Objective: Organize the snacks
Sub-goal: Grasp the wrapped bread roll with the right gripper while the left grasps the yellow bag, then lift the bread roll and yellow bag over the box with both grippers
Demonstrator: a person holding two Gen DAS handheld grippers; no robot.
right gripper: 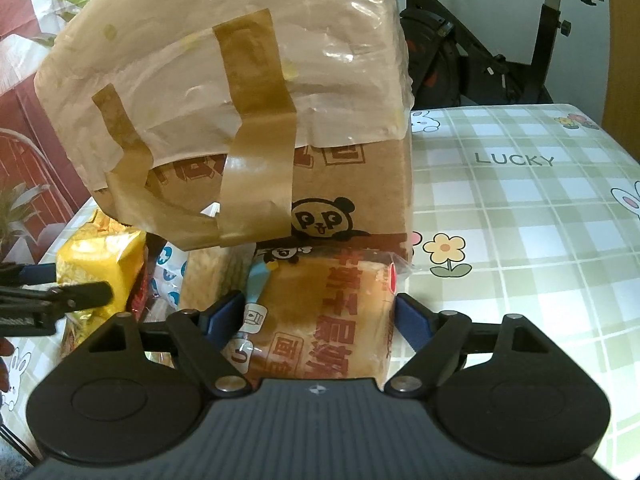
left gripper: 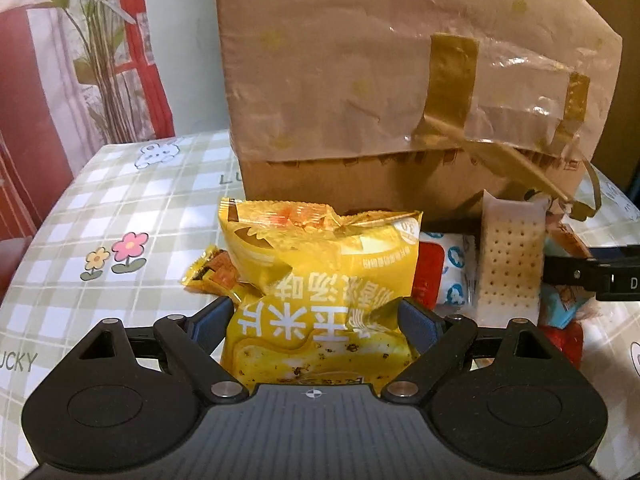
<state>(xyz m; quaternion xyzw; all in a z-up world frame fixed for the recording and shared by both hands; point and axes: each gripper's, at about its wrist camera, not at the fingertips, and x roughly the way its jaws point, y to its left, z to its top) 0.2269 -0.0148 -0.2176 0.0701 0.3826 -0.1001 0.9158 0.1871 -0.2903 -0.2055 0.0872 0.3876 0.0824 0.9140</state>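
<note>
left claw (left gripper: 316, 314): clamped on yellow snack bag (left gripper: 320, 280) | right claw (right gripper: 320, 314): clamped on bread pack (right gripper: 320, 320)

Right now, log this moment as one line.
left gripper: jaws pressing yellow snack packet | right gripper: jaws around bread packet, grip unclear | behind: taped cardboard box

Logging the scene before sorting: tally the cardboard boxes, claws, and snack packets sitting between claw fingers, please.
Cardboard box: 1
Claws: 2 (left claw, right claw)
Packets between claw fingers: 2 (yellow snack packet, bread packet)
Total: 5
</note>
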